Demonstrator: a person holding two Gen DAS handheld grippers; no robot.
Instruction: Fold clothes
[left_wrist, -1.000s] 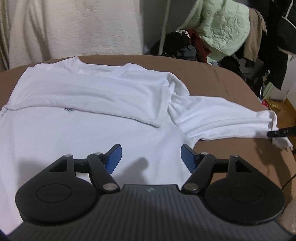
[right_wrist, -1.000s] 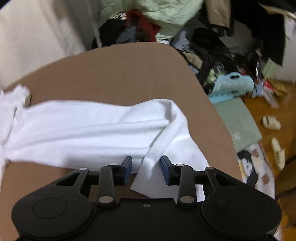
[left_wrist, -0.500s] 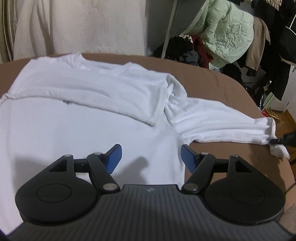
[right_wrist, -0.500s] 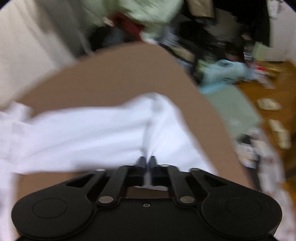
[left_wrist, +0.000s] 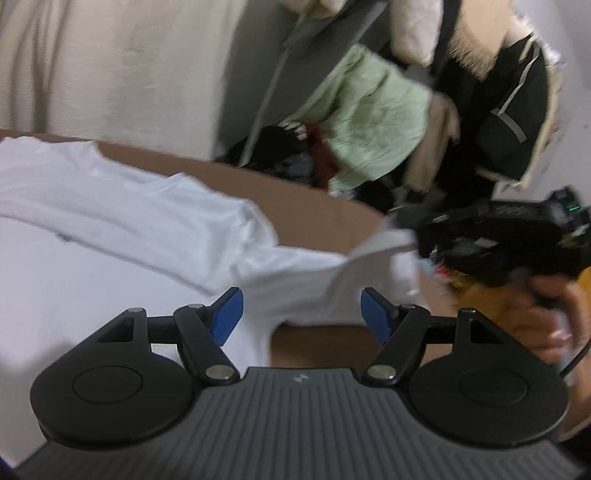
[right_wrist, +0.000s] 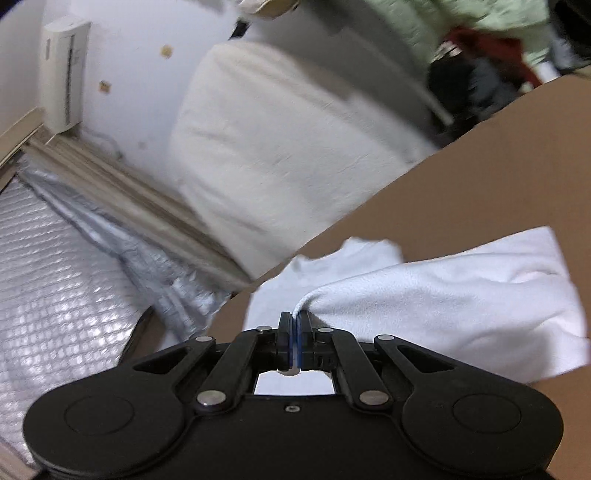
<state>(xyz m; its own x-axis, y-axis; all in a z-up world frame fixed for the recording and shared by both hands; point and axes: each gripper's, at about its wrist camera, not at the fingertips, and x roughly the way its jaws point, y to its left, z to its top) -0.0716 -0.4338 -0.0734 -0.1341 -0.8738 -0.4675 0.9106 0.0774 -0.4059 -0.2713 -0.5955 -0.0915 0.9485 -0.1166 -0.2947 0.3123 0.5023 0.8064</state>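
Right wrist view: right gripper (right_wrist: 295, 334) jaws clenched on sleeve (right_wrist: 443, 291) cuff, sleeve running right over brown counter (right_wrist: 480, 166). Left gripper (left_wrist: 301, 317) jaws released above shirt (left_wrist: 92, 258) body; right was nearer.

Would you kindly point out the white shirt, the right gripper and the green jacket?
white shirt (left_wrist: 110, 266), left wrist view, on its flat body.
right gripper (right_wrist: 295, 325), right wrist view, between its closed fingertips.
green jacket (left_wrist: 373, 110), left wrist view, on its quilted front.

white shirt (left_wrist: 110, 236), brown tabletop (right_wrist: 480, 177), blue pads (left_wrist: 227, 320)
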